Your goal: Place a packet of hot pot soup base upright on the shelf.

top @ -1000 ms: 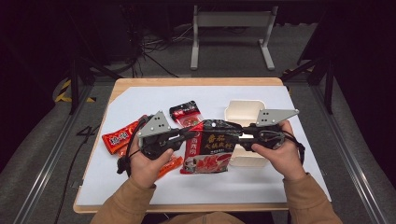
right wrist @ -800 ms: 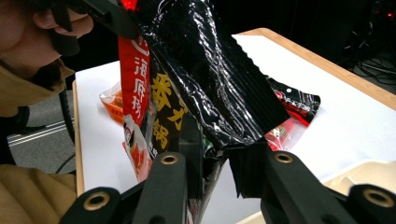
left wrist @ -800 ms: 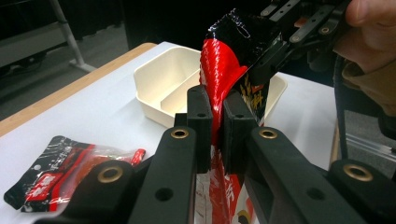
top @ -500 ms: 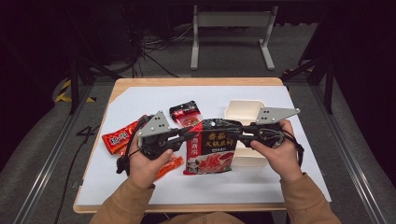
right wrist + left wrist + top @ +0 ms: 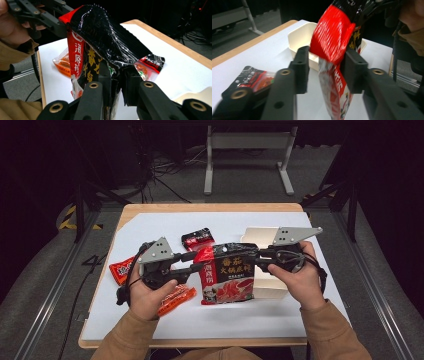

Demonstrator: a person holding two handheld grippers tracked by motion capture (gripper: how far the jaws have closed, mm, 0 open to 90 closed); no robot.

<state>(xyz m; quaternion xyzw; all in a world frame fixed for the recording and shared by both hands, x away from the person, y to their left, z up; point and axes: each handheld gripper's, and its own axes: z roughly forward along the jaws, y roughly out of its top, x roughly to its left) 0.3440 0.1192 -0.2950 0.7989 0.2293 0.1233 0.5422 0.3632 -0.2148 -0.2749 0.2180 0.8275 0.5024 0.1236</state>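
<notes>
The red pouch (image 5: 227, 277) carries Chinese characters (too blurred to read).

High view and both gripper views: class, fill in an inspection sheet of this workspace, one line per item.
Surface: white sheet on a wooden table.
Job's things: red-black pouch held up; white tub behind it.
Clutter: small packets.
Grippers: right gripper clamps the pouch; left gripper has just been opening, pouch between its jaws.
Cables: black cable at the left gripper.
Surroundings: metal stand, floor cables.
</notes>
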